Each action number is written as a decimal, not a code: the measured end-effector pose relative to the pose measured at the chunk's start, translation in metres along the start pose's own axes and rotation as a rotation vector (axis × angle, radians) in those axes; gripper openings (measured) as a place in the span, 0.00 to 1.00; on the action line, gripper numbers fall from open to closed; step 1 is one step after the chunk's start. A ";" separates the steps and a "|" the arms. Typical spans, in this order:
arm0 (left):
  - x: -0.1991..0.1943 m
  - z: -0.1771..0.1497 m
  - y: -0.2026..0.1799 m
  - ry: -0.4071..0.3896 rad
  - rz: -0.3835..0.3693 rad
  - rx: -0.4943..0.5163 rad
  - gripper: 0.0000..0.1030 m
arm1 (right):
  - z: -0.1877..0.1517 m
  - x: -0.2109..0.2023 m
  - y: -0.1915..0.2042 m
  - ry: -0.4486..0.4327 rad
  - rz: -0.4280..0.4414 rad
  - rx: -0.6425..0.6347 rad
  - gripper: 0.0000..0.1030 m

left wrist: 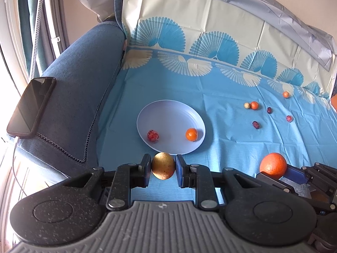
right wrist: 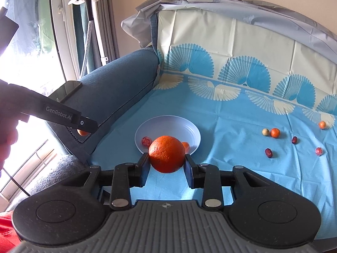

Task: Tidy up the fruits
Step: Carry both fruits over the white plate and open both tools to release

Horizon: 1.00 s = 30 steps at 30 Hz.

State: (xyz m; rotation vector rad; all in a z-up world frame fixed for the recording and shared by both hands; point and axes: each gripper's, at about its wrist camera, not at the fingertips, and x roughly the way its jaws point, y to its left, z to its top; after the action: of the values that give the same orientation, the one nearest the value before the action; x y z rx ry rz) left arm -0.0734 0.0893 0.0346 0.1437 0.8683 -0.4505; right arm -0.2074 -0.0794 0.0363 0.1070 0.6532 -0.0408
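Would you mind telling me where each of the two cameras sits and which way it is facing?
Left wrist: on the left gripper, looking forward over its fingers, shut on a yellowish fruit, toward the plate; the right gripper shows lower right.
Right wrist: on the right gripper, shut on a large orange, facing the plate; the left gripper's body and the person's hand show at left.
Shared: plate, blue cloth, loose small fruits.

Plate holds a tangerine and red fruit.
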 end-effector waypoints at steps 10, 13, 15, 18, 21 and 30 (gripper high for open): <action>0.040 0.016 0.003 0.045 0.015 0.004 0.26 | 0.006 0.041 -0.008 0.038 -0.004 0.012 0.35; 0.059 0.021 0.004 0.073 0.010 -0.001 0.26 | 0.009 0.062 -0.011 0.061 0.003 0.012 0.35; 0.073 0.025 0.003 0.087 0.007 0.008 0.26 | 0.011 0.077 -0.012 0.074 0.011 0.006 0.35; 0.096 0.032 0.003 0.105 0.002 0.026 0.26 | 0.015 0.099 -0.013 0.090 0.016 -0.006 0.35; 0.121 0.041 0.002 0.122 -0.017 0.036 0.26 | 0.018 0.124 -0.016 0.105 0.020 -0.024 0.35; 0.203 0.065 -0.004 0.167 -0.039 0.065 0.26 | 0.019 0.201 -0.030 0.197 0.060 -0.027 0.35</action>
State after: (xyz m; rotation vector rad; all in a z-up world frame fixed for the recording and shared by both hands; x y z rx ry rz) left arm 0.0844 0.0004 -0.0782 0.2268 1.0225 -0.5088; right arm -0.0386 -0.1118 -0.0739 0.1053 0.8469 0.0370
